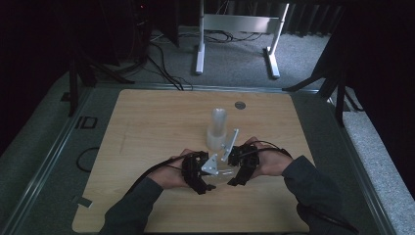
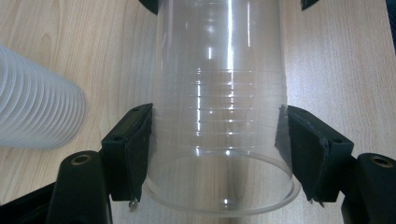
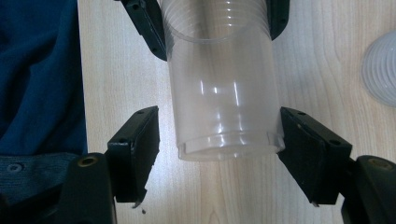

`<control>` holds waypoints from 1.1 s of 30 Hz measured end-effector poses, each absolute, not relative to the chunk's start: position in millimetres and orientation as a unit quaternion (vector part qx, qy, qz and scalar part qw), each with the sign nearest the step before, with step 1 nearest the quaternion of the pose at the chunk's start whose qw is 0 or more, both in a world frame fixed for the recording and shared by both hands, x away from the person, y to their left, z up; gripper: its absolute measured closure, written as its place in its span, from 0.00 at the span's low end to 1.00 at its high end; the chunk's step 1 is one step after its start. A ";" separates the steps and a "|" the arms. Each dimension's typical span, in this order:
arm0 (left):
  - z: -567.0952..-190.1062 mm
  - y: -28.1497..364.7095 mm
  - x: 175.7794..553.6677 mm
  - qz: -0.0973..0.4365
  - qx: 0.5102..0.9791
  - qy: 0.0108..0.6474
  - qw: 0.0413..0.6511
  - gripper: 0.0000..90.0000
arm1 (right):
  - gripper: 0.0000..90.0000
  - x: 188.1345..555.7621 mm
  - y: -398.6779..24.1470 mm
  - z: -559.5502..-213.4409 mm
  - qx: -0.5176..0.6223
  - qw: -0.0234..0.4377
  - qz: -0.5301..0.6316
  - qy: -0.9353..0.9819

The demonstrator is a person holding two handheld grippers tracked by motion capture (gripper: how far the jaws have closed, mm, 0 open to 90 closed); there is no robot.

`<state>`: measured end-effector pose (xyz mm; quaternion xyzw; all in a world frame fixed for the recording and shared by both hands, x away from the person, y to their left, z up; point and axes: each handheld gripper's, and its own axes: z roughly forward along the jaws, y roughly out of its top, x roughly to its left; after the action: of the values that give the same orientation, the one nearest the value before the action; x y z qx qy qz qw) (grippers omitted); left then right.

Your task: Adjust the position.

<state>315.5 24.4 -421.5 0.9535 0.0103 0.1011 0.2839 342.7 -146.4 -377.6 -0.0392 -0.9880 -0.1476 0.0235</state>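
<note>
— Two grippers meet over one clear plastic cup [image 2: 219, 130], just on the near side of the stack of cups [image 1: 217, 128] that stands upright on the wooden table [image 1: 147, 127].

— How does the cup lie relative to that stack?

— It is held level between the two hands, close in front of the stack and not touching it as far as the high view tells. In the left gripper view the ribbed side of the stack shows to the left of the cup; in the right gripper view it shows at the right edge.

— What about the left gripper [image 2: 217, 154]?

— Its jaws are clamped on the cup near the rim, one pad pressed against each side of the wall.

— And the right gripper [image 3: 217, 144]?

— Its jaws stand apart around the cup's base end. The pad on one side is at the wall, perhaps just touching; the other pad is clear of it, with bare table visible in the gap. So it is not gripping.

— Anything else by the stack?

— A small grey disc [image 1: 239, 105] lies on the table beyond it, and a dark blue sleeve [image 3: 39, 74] shows beside the cup in the right gripper view.
</note>
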 end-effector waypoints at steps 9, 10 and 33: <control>-420.1 24.7 315.1 0.102 0.952 0.011 0.288 0.33 | 0.40 343.9 -143.8 -380.8 -0.042 0.021 -0.141 -0.989; -419.9 24.7 315.2 0.102 0.952 0.010 0.287 0.33 | 0.41 344.4 -143.8 -381.0 -0.042 0.020 -0.141 -0.989; -421.0 23.9 315.4 0.109 0.952 0.005 0.286 0.31 | 0.46 346.4 -144.5 -385.8 -0.044 0.019 -0.143 -0.989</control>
<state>315.4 23.9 -421.0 0.9520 0.0053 0.1092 0.2860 346.4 -144.5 -385.8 -0.0442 -0.9886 -0.1429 0.0186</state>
